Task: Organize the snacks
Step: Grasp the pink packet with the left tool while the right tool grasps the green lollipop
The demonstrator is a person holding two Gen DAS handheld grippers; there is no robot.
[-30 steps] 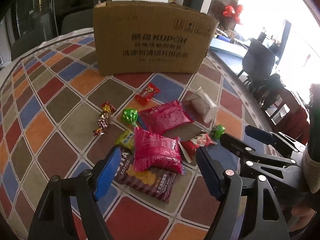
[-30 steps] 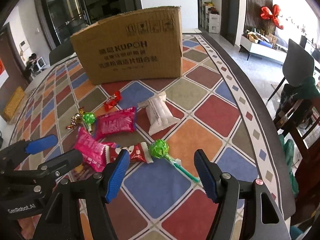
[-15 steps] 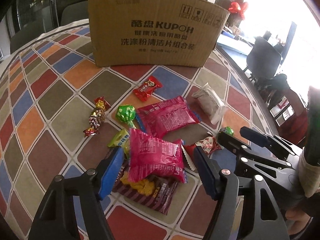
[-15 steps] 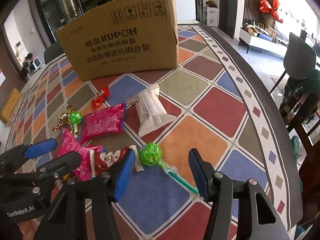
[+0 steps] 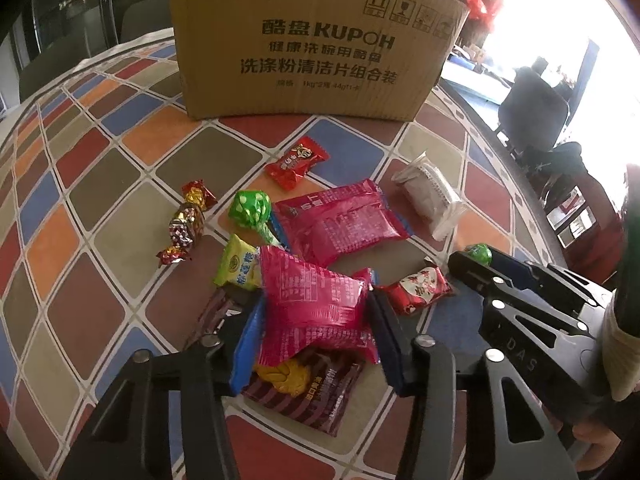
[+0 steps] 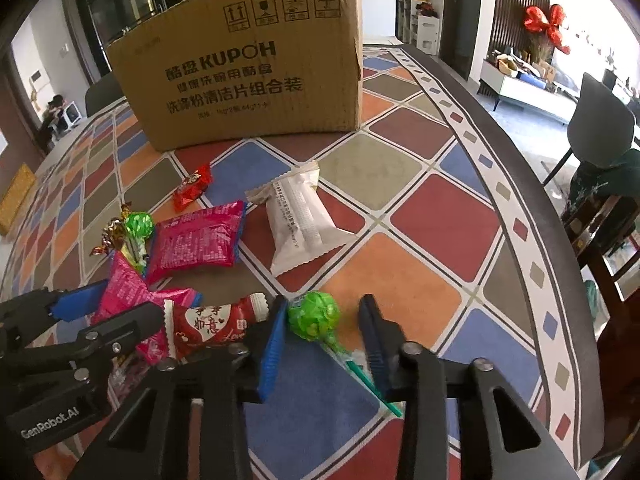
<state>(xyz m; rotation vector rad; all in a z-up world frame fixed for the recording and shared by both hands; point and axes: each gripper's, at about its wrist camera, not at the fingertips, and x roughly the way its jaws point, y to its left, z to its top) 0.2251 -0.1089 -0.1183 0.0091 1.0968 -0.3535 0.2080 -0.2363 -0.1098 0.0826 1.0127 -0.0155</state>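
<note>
Snacks scattered across checkered multicoloured surface [image 5: 100, 184], in front of brown cardboard box [image 5: 312, 40]. At left, gold-and-red foil candy [image 5: 186, 222]; next, green-wrapped lollipop [image 5: 250, 208]. Left tool [image 5: 316, 332], jaws just closing, clamped on crinkled pink plastic packet [image 5: 316, 300], itself atop dark brown biscuit packet [image 5: 312, 396]. Further right, red heart-printed candy [image 6: 204, 326], then right tool [image 6: 322, 340], jaws drawn in around second green lollipop [image 6: 314, 316]; contact with pads unclear.
</note>
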